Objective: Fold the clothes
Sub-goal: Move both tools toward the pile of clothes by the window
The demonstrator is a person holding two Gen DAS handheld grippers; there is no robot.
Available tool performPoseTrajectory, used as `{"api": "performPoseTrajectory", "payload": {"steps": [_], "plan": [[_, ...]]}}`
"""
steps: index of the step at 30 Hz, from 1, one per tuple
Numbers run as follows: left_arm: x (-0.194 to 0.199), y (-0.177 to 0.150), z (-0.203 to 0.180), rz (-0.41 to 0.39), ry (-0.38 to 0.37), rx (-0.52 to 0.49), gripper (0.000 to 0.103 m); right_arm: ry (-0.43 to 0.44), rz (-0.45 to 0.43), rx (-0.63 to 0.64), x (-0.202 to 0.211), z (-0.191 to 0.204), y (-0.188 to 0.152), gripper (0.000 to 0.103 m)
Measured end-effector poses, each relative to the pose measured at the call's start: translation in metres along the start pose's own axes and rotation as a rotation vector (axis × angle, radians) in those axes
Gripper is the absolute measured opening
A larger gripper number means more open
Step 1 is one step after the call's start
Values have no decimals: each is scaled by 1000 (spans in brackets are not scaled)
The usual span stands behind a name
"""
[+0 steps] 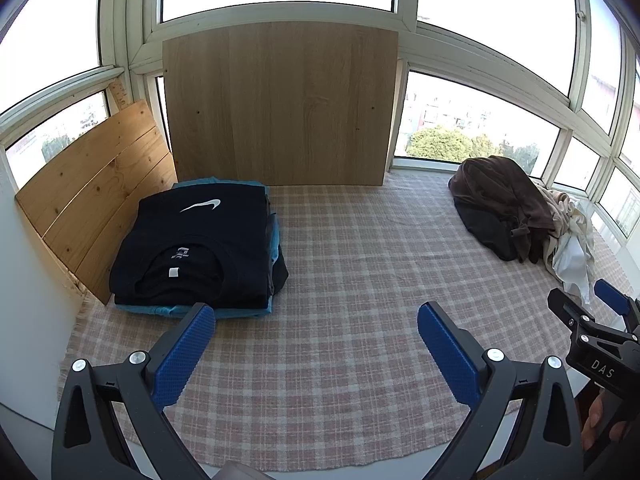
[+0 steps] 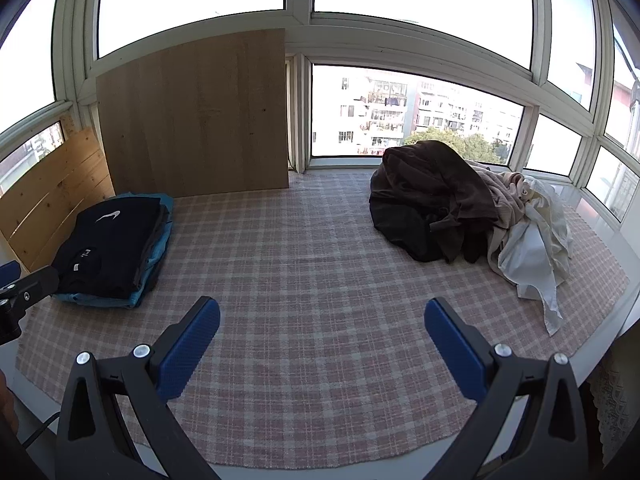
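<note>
On plaid cloth (image 2: 320, 264) | folded stack (image 2: 112, 248) | unfolded heap (image 2: 460, 208)

Your left claw (image 1: 316, 324) hangs with its jaws spread wide, the two blue ribbed pads (image 1: 186, 354) angled outward and nothing between them. Your right claw (image 2: 322, 320) is in the same pose: jaws wide apart, blue pads (image 2: 454, 350) empty, both black finger arms reaching forward and slightly downward. The two claws sit side by side, near each other but apart. From the left wrist view your right claw's front end shows at the right edge, with a few of your fingers (image 1: 598, 420) wrapped on its handle below. From the right wrist view a black part of your left claw pokes in at the left edge.
</note>
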State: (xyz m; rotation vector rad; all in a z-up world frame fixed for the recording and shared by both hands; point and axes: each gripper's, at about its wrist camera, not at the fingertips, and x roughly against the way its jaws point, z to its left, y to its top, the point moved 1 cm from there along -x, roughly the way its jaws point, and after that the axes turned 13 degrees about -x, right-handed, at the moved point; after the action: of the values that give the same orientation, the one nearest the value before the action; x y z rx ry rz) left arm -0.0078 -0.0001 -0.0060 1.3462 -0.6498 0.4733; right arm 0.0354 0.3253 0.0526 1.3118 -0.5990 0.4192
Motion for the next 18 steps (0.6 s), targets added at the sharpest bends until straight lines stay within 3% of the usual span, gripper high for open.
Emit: {"api": "performPoseTrajectory", "payload": {"steps": [18], "plan": [[-6,2,-6,12,10,-40,102,-5,5,-5,-3,-2,2,103]]}}
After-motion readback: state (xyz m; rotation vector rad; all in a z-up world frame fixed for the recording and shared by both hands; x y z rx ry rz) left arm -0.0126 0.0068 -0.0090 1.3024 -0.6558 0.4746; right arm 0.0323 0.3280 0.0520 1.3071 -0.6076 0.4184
